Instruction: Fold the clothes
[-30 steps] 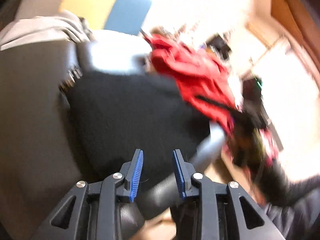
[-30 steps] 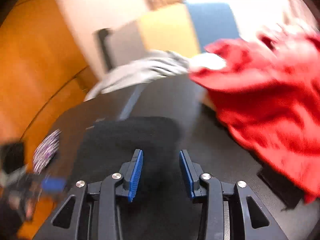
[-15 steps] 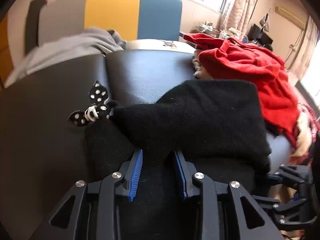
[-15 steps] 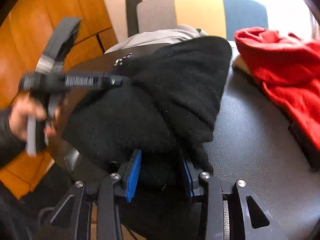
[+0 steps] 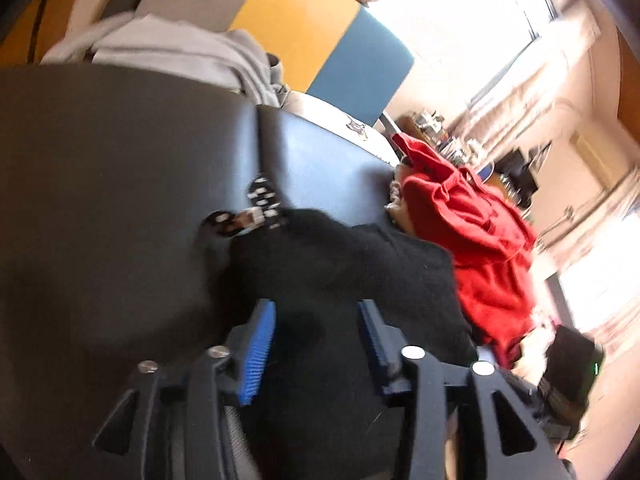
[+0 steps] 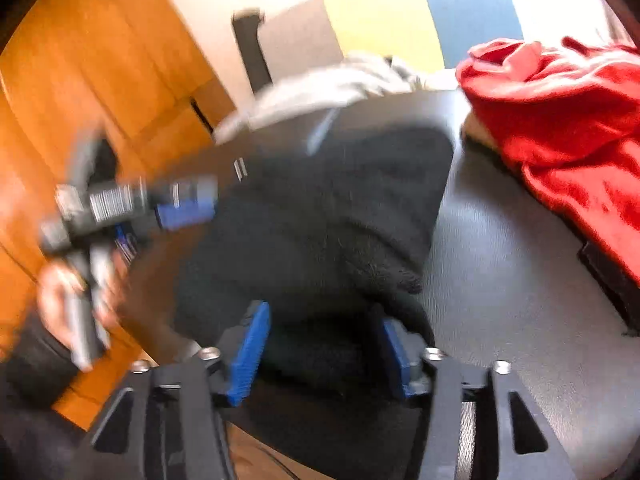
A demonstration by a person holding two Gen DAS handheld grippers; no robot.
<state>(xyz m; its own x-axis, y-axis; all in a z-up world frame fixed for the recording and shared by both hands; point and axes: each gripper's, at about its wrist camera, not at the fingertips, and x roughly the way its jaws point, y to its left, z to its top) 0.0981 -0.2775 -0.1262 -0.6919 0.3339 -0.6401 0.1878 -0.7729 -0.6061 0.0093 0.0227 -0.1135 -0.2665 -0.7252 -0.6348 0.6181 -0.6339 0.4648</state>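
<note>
Both grippers sit at the near edge of the black sweater [image 5: 340, 264]; the left gripper [image 5: 316, 340] has its blue pads going apart, and the dark cloth lies between them but the pads do not press on it; the right gripper [image 6: 324, 344] is opening too, with a fold of the same sweater lying loose between its pads, not pinched.

From the right wrist view, the sweater sits on the dark round table [image 6: 500, 280], folded into a thick lump; it stretches away from the grippers toward the far side, so its long way runs front to back; its spotted bow [image 5: 256, 208] pokes out on the left side in the left wrist view.

A red garment [image 6: 568, 120] lies just beside the sweater on the right, and a grey garment [image 5: 180, 48] rests at the far edge; I think the right gripper is nearer to the red one, so it looks like the better one to reach that way next; the left gripper [image 6: 184, 208] shows off to the left, blurred.
</note>
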